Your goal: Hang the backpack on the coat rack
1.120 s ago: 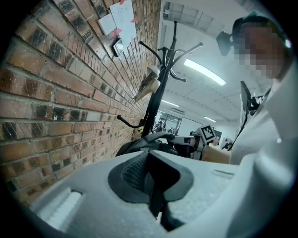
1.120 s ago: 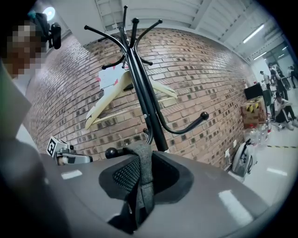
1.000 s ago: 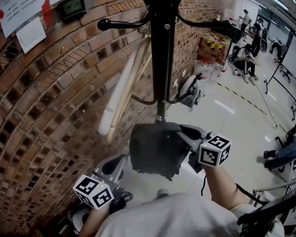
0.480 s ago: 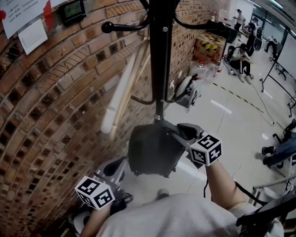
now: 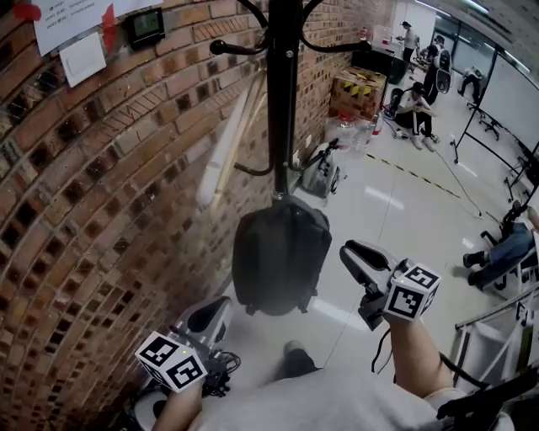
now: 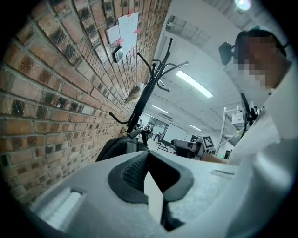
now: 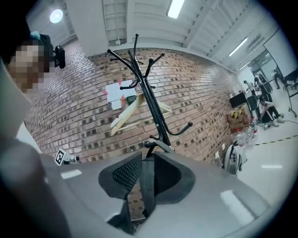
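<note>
Backpack (image 5: 280, 261), black and rounded, is seen hanging upright against the black pole of the coat rack (image 5: 283, 93). Its top is drawn up close to the pole just below the lower pair of curved arms. The exact hook that bears it cannot be made out. It is touched by neither tool.

The right tool (image 5: 349, 252) is held out to the right of the backpack, near it but clearly apart. Its jaws are slightly spread and are closing, and nothing is caught between them; only brickwork is seen through the narrow gap. Its marker cube (image 5: 413, 291) is carried just behind the jaws.

The left tool (image 5: 221, 305) is held low, below and left of the backpack, close to the brick wall (image 5: 84, 185). Its jaws are pressed together at the tips and nothing is gripped by them. Its marker cube (image 5: 171, 360) is seen at the lower left.

A pale wooden hanger (image 5: 223, 151) is hung tilted on the rack between the pole and the wall. Sheets of paper (image 5: 80, 13) are fixed high on the brickwork. A grey bag (image 5: 322, 172) is stood on the pale floor (image 5: 396, 210) beyond the rack. Farther back, a cardboard box (image 5: 358, 88) and a seated person (image 5: 414, 105) can be seen.
</note>
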